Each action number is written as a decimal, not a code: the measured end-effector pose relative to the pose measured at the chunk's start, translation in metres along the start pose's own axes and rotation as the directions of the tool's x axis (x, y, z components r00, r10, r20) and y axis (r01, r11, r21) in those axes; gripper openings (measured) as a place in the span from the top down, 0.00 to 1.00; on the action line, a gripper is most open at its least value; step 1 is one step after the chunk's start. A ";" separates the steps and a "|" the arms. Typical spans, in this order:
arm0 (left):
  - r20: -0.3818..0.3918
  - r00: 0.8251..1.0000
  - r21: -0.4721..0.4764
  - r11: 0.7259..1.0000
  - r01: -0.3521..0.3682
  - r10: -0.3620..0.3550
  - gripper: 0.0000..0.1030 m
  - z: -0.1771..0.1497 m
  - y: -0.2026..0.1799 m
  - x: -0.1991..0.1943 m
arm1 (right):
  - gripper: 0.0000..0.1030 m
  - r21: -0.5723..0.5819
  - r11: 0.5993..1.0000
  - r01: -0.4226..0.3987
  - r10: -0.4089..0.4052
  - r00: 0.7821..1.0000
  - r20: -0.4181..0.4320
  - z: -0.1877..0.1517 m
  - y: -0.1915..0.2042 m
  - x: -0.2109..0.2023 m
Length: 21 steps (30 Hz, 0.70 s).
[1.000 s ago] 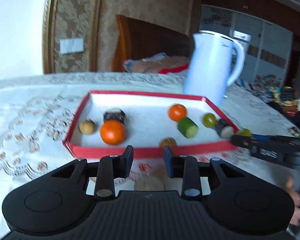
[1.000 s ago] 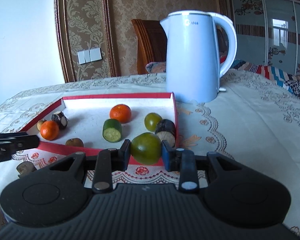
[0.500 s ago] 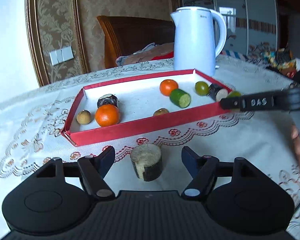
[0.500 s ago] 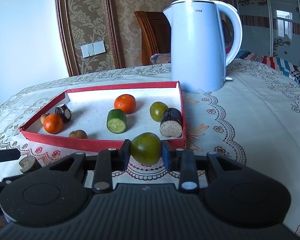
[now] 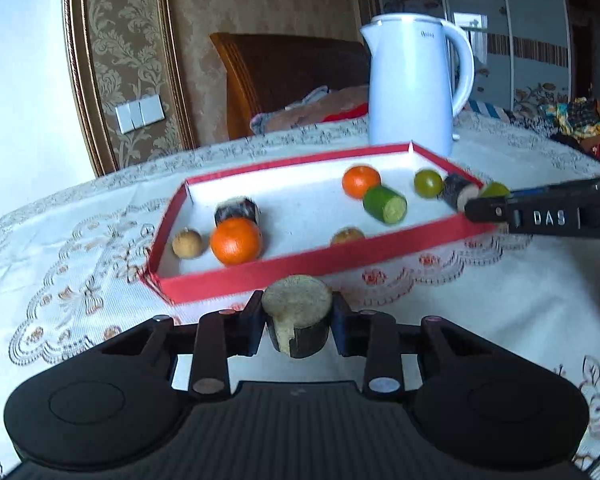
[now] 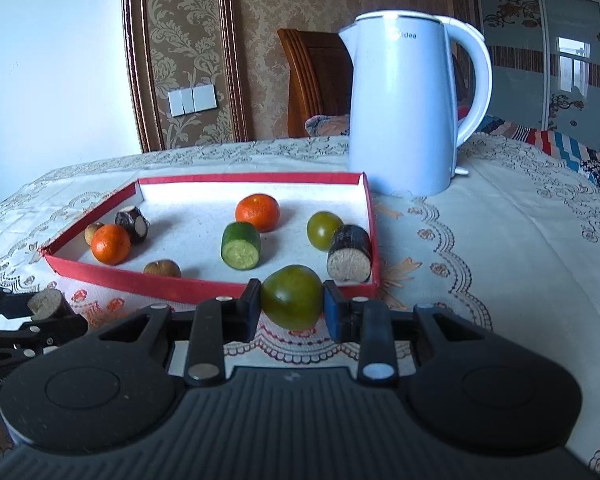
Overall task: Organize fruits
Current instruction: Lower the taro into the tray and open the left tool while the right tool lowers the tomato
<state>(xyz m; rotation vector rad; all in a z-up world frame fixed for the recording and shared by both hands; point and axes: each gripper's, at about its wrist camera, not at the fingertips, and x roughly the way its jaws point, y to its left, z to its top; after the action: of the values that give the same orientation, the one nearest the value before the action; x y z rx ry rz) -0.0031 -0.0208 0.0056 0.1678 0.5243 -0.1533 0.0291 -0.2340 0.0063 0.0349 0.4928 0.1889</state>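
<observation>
Both grippers grip: my left gripper (image 5: 298, 326), jaws just closed, clamps a dark stub (image 5: 298, 322), lower half hidden; my right gripper (image 6: 292, 306) clenches a green fruit (image 6: 292, 296).

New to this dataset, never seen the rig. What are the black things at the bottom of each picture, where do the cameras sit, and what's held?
No robot arm here: a person holds a two-finger gripper in each hand, and each carries a fisheye camera looking forward along its fingers.

In the left wrist view, the left gripper has just closed on a dark cut stalk piece. The black bar marked DAS is the right gripper seen side-on.

In the right wrist view, the right gripper clamps a green round fruit.

On the lace tablecloth sit a red-rimmed tray and a white kettle. The tray holds oranges, a cucumber piece, another green fruit, dark stalk pieces and small brown fruits.
</observation>
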 end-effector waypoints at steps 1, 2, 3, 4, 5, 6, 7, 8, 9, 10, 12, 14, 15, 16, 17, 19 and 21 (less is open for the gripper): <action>0.005 1.000 -0.010 1.000 0.000 0.000 0.68 0.005 0.002 0.001 | 0.70 -0.004 1.000 0.002 -0.002 1.000 0.001 0.002 0.000 0.000; 0.006 1.000 -0.020 1.000 0.001 -0.001 0.68 0.009 0.004 0.004 | 0.70 -0.006 1.000 0.007 -0.007 1.000 0.005 0.004 0.001 0.001; 0.007 1.000 -0.032 0.999 -0.001 0.002 0.68 0.013 0.005 0.007 | 0.70 -0.010 1.000 0.014 -0.013 1.000 0.009 0.007 0.002 0.002; 0.003 1.000 -0.045 0.999 -0.007 0.007 0.68 0.018 0.007 0.012 | 0.70 -0.015 1.000 0.018 -0.017 1.000 0.011 0.009 0.003 0.004; 0.004 1.000 -0.055 0.998 -0.012 0.013 0.68 0.022 0.009 0.016 | 0.70 -0.020 1.000 0.019 -0.019 1.000 0.011 0.012 0.004 0.005; 0.005 1.000 -0.060 0.998 -0.020 0.020 0.68 0.025 0.010 0.020 | 0.70 -0.023 1.000 0.020 -0.020 1.000 0.011 0.014 0.005 0.007; 0.005 0.999 -0.068 0.997 -0.032 0.033 0.68 0.028 0.011 0.025 | 0.70 -0.031 0.999 0.021 -0.021 1.000 0.011 0.017 0.007 0.011; 0.004 0.999 -0.077 0.996 -0.040 0.040 0.68 0.032 0.013 0.029 | 0.70 -0.039 0.999 0.024 -0.024 1.000 0.011 0.020 0.009 0.013; 0.002 0.999 -0.082 0.996 -0.041 0.042 0.68 0.035 0.014 0.033 | 0.70 -0.049 0.998 0.028 -0.027 1.000 0.009 0.021 0.011 0.017; -0.003 0.999 -0.087 0.995 -0.043 0.043 0.68 0.038 0.016 0.039 | 0.70 -0.060 0.998 0.031 -0.031 1.000 0.002 0.023 0.014 0.021; -0.013 0.999 -0.091 0.995 -0.049 0.048 0.68 0.043 0.017 0.048 | 0.70 -0.071 0.997 0.034 -0.036 0.999 -0.018 0.026 0.017 0.031; -0.021 0.999 -0.096 0.994 -0.052 0.051 0.68 0.046 0.018 0.057 | 0.70 -0.076 0.997 0.029 -0.033 0.998 -0.051 0.028 0.019 0.041; -0.025 0.998 -0.098 0.994 -0.054 0.052 0.68 0.048 0.018 0.060 | 0.70 -0.079 0.996 0.030 -0.035 0.997 -0.065 0.027 0.021 0.046; -0.030 0.998 -0.098 0.994 -0.056 0.054 0.68 0.049 0.018 0.064 | 0.70 -0.080 0.996 0.033 -0.040 0.996 -0.081 0.027 0.022 0.051; -0.034 0.998 -0.099 0.993 -0.060 0.057 0.68 0.050 0.018 0.068 | 0.70 -0.078 0.996 0.036 -0.044 0.994 -0.095 0.027 0.022 0.055; -0.023 0.997 -0.091 0.993 -0.075 0.073 0.68 0.050 0.015 0.073 | 0.70 -0.065 0.997 0.035 -0.043 0.992 -0.123 0.027 0.020 0.064; -0.018 0.997 -0.096 0.992 -0.078 0.077 0.68 0.053 0.014 0.076 | 0.70 -0.057 0.998 0.029 -0.037 0.988 -0.150 0.027 0.020 0.072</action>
<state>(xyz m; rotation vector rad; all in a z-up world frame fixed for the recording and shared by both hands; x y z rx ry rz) 0.0901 -0.0249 0.0135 0.0950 0.5375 -0.0512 0.1007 -0.2006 -0.0021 -0.0416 0.6385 0.1733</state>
